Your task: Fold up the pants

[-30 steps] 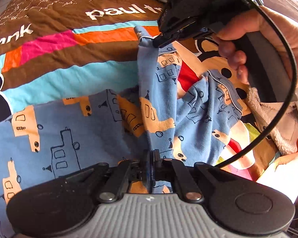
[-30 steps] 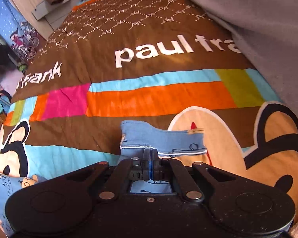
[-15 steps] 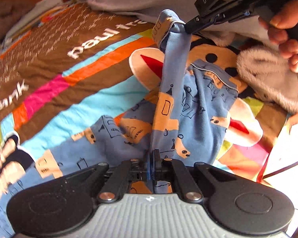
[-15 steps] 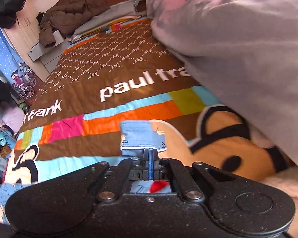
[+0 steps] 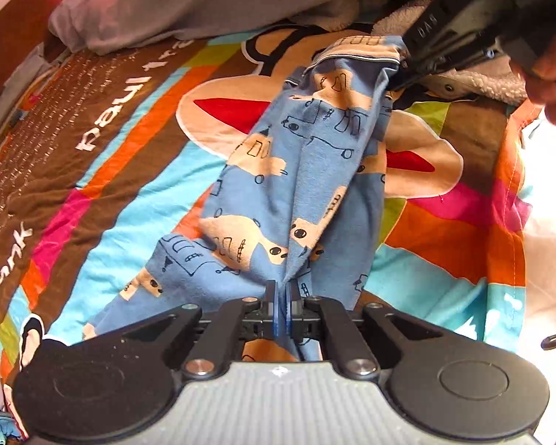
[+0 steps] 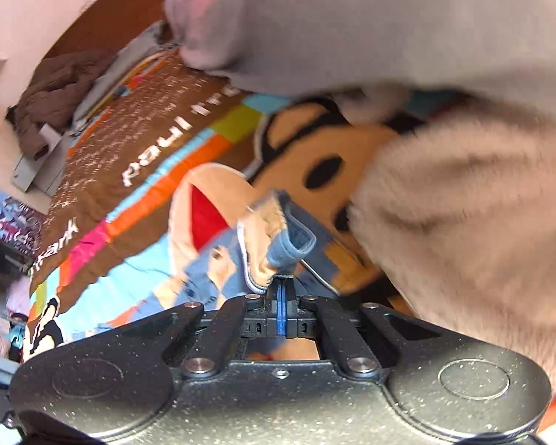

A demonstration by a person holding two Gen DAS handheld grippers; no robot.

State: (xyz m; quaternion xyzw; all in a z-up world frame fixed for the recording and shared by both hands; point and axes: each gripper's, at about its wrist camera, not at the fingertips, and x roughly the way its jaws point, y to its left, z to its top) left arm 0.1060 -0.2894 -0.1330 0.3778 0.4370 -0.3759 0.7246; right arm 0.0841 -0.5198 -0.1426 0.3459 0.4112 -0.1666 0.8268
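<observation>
Basically the geometry is this: the printed blue pants (image 5: 293, 185) hang stretched between the two grippers, long axis running from near-centre up to far-right in the left wrist view. Leftmost, the loose leg end trails down to the near-left and appears to lie on the striped "paul frank" bedspread (image 5: 103, 170), so only the held span is off the bed. At centre, the left gripper (image 5: 281, 296) is closed all the way down on a bunched fold of the fabric, cloth pinched right between the pads and spilling out in front. Further right and farther away, the right gripper (image 5: 407, 70) is clamped on the cuffed hem end, close to the fluffy beige blanket (image 5: 482, 78). Its own camera is motion-blurred, but the right gripper (image 6: 282, 289) shows pads together with the rolled hem (image 6: 278, 237) directly ahead, touching the tips. So the pants lie forward of the left gripper and pulled toward the right one. My read: the next move turns on that axis, i.e. carrying the far-right hem back across toward the trailing leg on the left, and the right hand holds the free end. Risk: the bunched centre grip drags a crease into the fold.
</observation>
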